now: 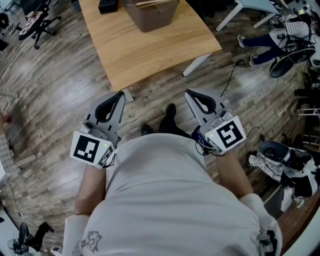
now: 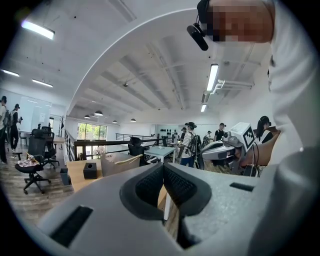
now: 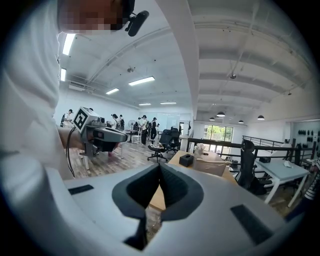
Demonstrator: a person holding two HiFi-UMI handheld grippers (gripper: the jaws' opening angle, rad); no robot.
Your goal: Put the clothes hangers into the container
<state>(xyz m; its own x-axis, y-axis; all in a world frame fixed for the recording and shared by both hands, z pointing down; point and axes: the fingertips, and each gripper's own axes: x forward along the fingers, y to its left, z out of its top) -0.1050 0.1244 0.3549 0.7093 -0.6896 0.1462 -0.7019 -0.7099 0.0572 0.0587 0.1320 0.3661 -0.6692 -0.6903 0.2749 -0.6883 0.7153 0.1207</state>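
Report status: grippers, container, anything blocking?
Left hand-held gripper shut, empty; right hand-held gripper shut, empty. Container on wooden table ahead, black box beside it. No loose hangers visible; only floor between.

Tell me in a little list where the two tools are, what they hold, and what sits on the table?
Left tool: shut, empty, held close to the person's body
Right tool: shut, empty, also close to the body
Light wooden table: ahead of both tools, not touched
Grey-brown plastic container: on the table's far part
Small black box: on the table, left of the container
Clothes hangers: none clearly visible
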